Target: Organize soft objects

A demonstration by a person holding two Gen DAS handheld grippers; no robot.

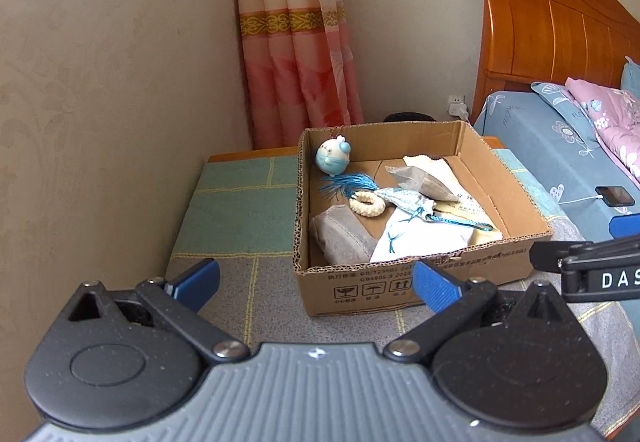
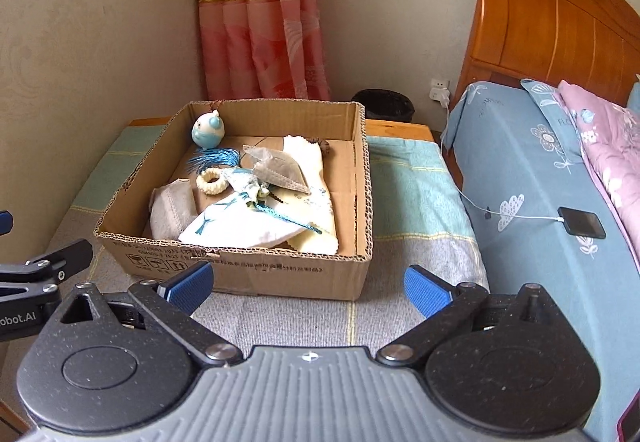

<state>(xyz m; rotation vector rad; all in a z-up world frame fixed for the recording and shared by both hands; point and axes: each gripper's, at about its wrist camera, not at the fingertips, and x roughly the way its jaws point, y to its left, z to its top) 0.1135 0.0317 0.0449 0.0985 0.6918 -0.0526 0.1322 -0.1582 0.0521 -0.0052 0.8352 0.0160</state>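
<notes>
An open cardboard box (image 1: 420, 274) (image 2: 256, 270) stands on a low table covered with a checked cloth. Inside lie a round blue-and-white plush toy (image 1: 333, 159) (image 2: 207, 131), a blue tassel (image 1: 348, 184) (image 2: 214, 158), a cream crocheted ring (image 1: 367, 204) (image 2: 213, 182), a grey folded cloth (image 1: 344, 238) (image 2: 170, 210), a white pouch (image 1: 416, 238) (image 2: 240, 226), a clear mesh bag (image 1: 424, 184) (image 2: 276, 170) and a pale yellow cloth (image 2: 308, 170). My left gripper (image 1: 316, 282) is open in front of the box, holding nothing. My right gripper (image 2: 308, 284) is open before the box's near wall, also holding nothing.
A bed with a blue flowered sheet (image 2: 532, 178) and a wooden headboard (image 2: 552, 26) stands to the right. A phone (image 2: 582, 223) on a white cable lies on it. A pink curtain (image 2: 256, 10) hangs behind, and a dark bin (image 2: 382, 104) sits by the wall.
</notes>
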